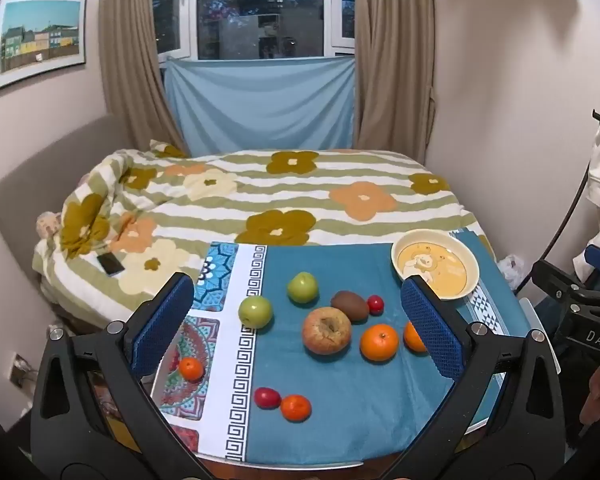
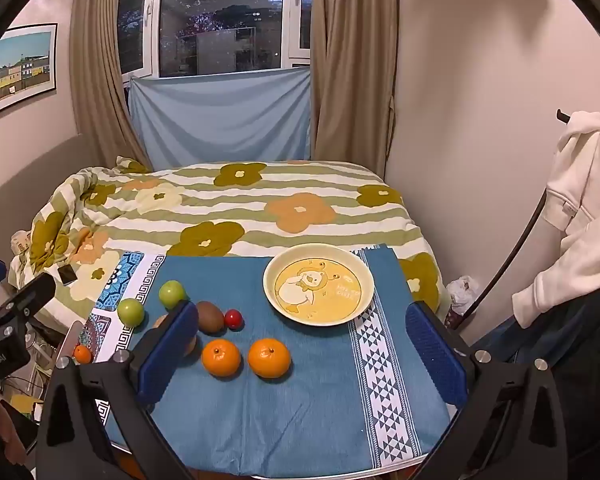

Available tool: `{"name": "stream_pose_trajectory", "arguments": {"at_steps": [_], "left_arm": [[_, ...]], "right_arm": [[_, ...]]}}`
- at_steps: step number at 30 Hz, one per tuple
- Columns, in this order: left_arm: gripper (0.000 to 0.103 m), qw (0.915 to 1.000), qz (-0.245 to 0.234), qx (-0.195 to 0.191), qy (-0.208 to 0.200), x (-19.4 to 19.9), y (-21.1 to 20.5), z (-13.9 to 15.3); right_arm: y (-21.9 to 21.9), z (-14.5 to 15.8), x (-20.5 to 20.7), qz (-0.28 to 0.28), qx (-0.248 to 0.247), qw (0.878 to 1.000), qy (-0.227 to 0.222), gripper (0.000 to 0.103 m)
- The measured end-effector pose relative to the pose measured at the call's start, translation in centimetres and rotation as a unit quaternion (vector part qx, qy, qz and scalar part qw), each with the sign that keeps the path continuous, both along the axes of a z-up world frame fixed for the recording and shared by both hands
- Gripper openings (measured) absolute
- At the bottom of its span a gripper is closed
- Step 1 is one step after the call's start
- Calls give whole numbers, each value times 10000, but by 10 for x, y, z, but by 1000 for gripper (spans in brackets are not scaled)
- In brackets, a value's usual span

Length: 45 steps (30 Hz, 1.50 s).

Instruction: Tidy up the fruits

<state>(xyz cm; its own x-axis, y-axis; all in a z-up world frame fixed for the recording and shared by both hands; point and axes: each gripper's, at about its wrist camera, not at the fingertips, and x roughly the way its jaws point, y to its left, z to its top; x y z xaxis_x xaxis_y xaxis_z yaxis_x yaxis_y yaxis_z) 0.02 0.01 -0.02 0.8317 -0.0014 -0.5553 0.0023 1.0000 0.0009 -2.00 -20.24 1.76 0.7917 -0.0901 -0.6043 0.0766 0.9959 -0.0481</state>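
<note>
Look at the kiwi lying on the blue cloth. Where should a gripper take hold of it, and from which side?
Grip the kiwi across its narrow middle, coming down from above. It lies on its side like an egg, so the short width probably fits the jaws best. The big apple and small red fruit crowd its sides.

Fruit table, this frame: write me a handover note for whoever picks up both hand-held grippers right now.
Left hand-held gripper: open, empty, above the table.
Right hand-held gripper: open, empty, above the table.
Bowl: empty, far right on the blue cloth.
Fruit all loose on the cloth: two green apples, a large apple, kiwi, two big oranges, two small oranges, two small red fruits.
Done: nothing is in the bowl.
Left: gather every fruit, probably into the bowl.
</note>
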Motion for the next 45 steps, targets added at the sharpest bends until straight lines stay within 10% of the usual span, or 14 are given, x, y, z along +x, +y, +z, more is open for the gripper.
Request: {"name": "stream_pose_trajectory", "arguments": {"at_steps": [45], "left_arm": [[103, 9997, 168, 142, -110, -24, 1, 1]], "right_arm": [[3, 2, -14, 150, 47, 9998, -114, 103]]}}
